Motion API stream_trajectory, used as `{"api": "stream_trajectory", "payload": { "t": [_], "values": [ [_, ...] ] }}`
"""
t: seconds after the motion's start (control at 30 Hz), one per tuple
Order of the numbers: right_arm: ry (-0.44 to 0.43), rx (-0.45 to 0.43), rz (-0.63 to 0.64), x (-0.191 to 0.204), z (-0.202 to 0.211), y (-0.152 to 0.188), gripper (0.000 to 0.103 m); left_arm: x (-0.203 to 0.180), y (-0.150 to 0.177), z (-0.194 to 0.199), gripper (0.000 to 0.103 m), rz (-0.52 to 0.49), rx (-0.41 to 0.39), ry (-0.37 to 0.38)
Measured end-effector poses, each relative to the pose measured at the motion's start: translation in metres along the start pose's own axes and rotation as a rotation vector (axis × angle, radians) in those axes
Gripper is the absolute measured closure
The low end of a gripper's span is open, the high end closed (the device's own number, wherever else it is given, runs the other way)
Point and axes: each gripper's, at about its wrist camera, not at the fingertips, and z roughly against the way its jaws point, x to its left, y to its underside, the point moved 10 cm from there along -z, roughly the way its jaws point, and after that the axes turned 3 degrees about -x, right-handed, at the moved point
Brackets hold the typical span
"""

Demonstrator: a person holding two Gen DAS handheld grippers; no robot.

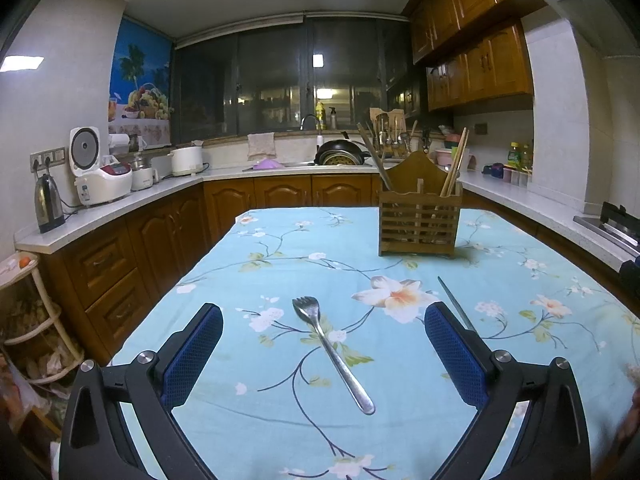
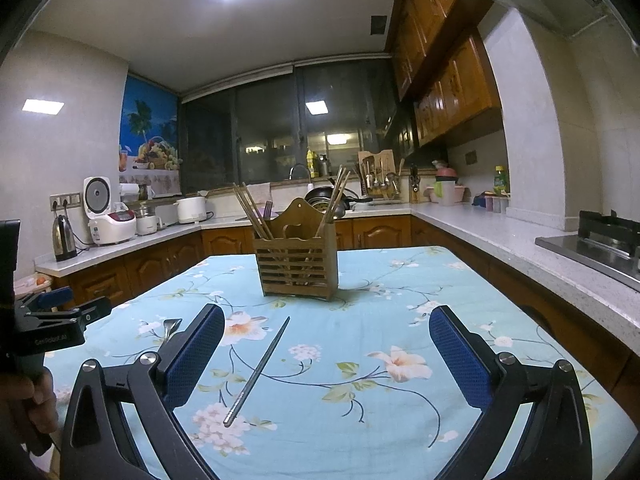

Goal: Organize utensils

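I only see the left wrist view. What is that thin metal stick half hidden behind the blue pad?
Observer: A metal chopstick, lying whole on the tablecloth between the open pads of the right claw.
Operator: Does the wooden holder have only chopsticks in it?
Observer: No. In the wooden holder, a fork also stands at the left side.
Operator: Who carries my claw?
Observer: A hand grips the handle of the left claw.
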Motion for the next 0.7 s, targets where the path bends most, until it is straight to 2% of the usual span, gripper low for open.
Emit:
{"api": "stream_trajectory", "payload": {
  "t": [0.7],
  "values": [
    [-0.006, -0.002, -0.003, 0.0027, -0.0006, -0.0024, 0.000, -0.0030, -0.0001, 0.0009, 0.001, 0.001, -0.001, -0.002]
  ]
}}
